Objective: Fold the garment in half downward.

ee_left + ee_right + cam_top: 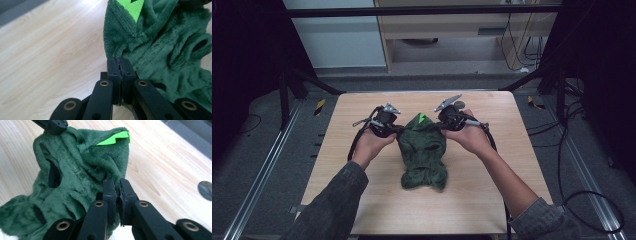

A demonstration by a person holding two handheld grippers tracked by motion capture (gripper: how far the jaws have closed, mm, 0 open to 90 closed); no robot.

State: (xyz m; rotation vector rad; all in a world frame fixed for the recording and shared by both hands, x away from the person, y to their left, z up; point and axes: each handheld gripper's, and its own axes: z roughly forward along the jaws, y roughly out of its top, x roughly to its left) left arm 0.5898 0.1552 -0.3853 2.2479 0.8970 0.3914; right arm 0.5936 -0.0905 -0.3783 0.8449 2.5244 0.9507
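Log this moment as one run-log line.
left tool: shut on green plush garment | right tool: shut on garment's opposite edge | garment: held between both over wooden table

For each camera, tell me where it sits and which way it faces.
High view: above the person's side, facing forward and down on the table; forearms, both hands.
Left gripper view: on the left gripper, along its fingers.
Right gripper view: on the right gripper, likewise.
All share the green cloth, pinched at opposite edges.

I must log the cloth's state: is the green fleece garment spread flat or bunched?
Bunched: the green fleece garment lies in wrinkles and folds, pinched at both sides by the left tool and right tool.
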